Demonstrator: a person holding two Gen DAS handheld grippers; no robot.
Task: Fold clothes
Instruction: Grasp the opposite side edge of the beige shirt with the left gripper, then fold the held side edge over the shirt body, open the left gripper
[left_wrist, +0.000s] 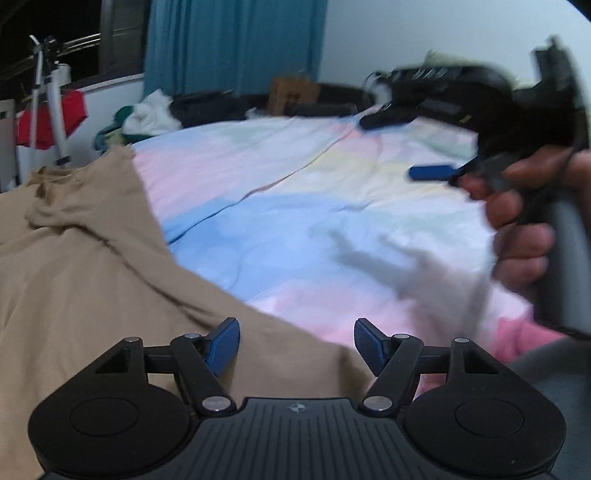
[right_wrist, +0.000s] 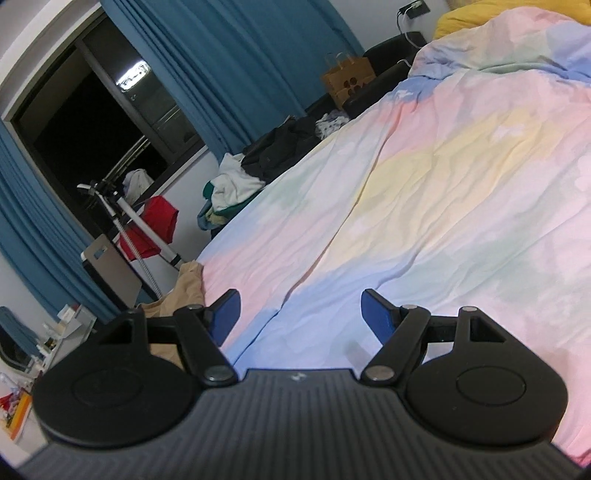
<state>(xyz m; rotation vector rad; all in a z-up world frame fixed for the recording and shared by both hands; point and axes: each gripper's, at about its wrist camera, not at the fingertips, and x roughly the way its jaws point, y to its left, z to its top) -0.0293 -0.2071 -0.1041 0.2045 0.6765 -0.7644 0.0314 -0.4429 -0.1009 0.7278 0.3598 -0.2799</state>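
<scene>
Between the left gripper (left_wrist: 296, 345) jaws there's nothing but air right now: they stand apart, blue pads (left_wrist: 224, 341) clear of the fabric, hovering just above the near edge of the tan garment (left_wrist: 85, 280). That garment is the thing to fold, and it lies rumpled on the left side of the bed, draped over the pastel duvet (left_wrist: 295, 229), with a bunched ridge running across its upper part.

The right gripper (right_wrist: 299, 317) is released too, nothing between its pads. From its own camera it points out over bare duvet, and the tan garment only peeks in at the left, beside the left finger. In the left wrist view you can see the person's hand (left_wrist: 517, 229) wrapped round its handle, well off to the right of the cloth.

My take on doing this step well: get both claws onto the garment before lifting anything. The left one looks close enough to just dip down and pinch the hem edge. The right needs to swing left first, then grab a matching corner or edge. I'd flatten that bunched ridge before folding, otherwise the crease gets baked in. Pinch only the garment, since the duvet underneath is soft and easy to snag along with it.

Background clutter like the clothes pile (right_wrist: 236, 177) by the teal curtain (right_wrist: 236, 62) isn't in the way.
</scene>
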